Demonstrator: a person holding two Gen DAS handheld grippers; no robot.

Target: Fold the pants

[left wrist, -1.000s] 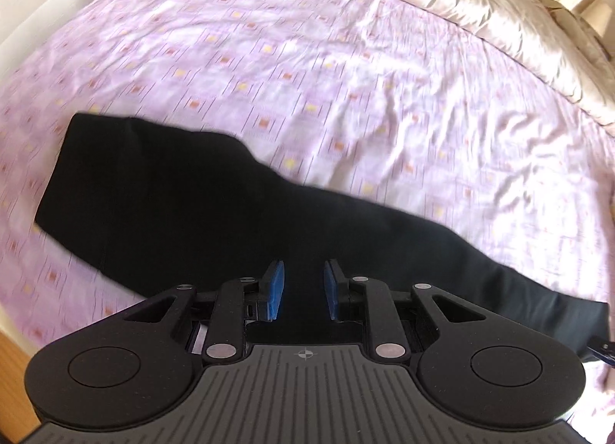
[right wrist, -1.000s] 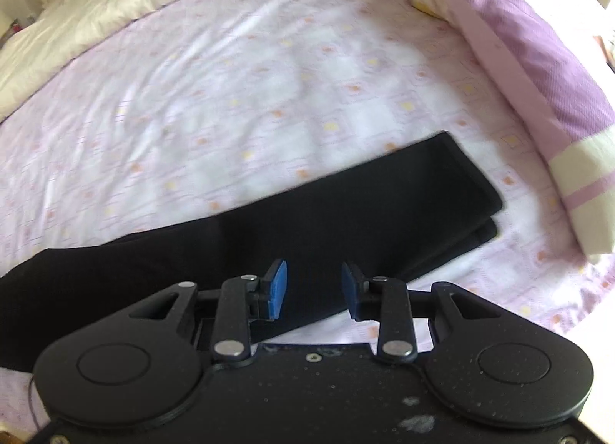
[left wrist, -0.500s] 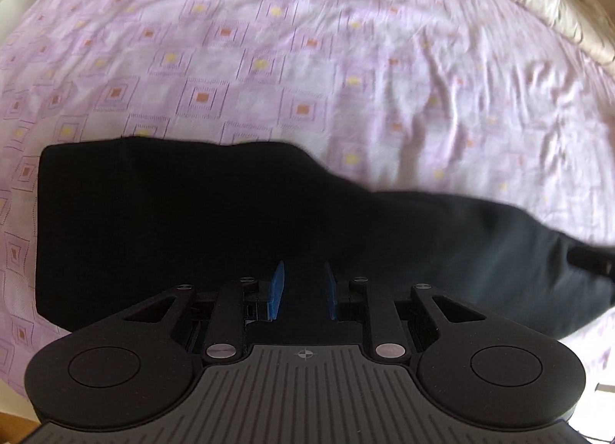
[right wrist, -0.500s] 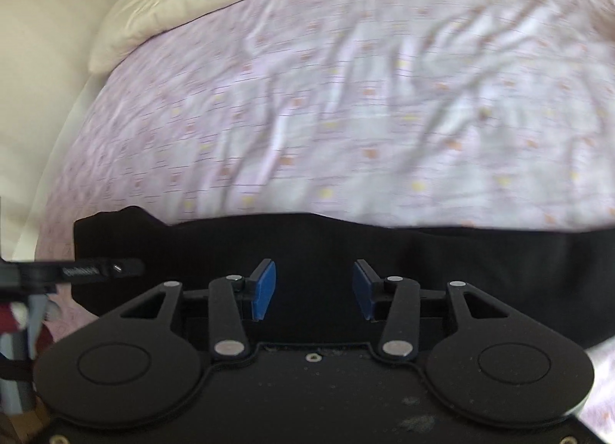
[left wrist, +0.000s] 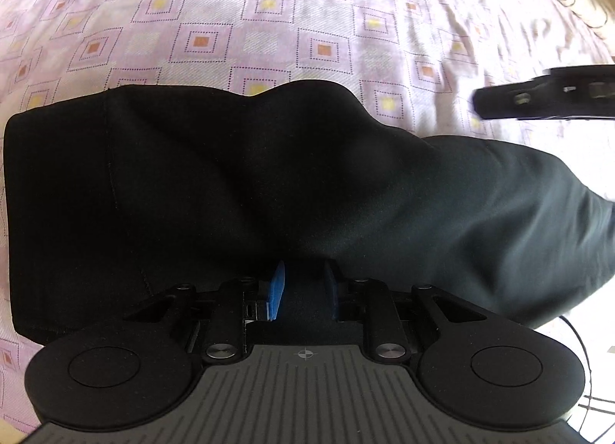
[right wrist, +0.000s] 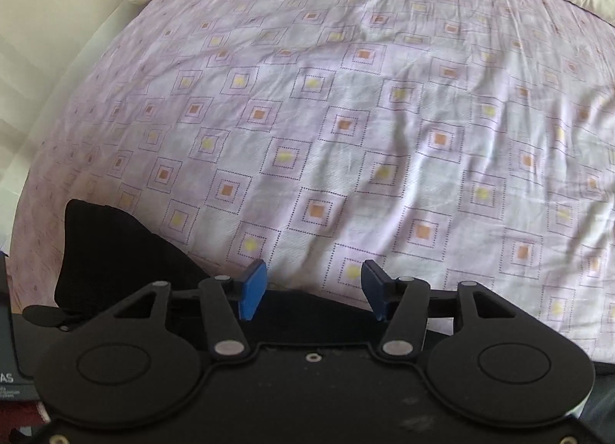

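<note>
Looks like the grab-the-edge stage of a fold, nothing doubled over yet as far as I can see. Pants point(left wrist: 269, 190) lie flat on the bed sheet point(left wrist: 269, 21), a long black strip along the near side with the wide end to the left. Left gripper point(left wrist: 303, 290) is right down over the near edge, jaws narrow with cloth showing between the pads, but I can't tell if it's actually pinching. Right gripper point(right wrist: 313, 290) is opening, nothing between the pads, sitting over the pants' far edge. Next move, I'd guess: right needs to drop and bite fabric before any lift.
</note>
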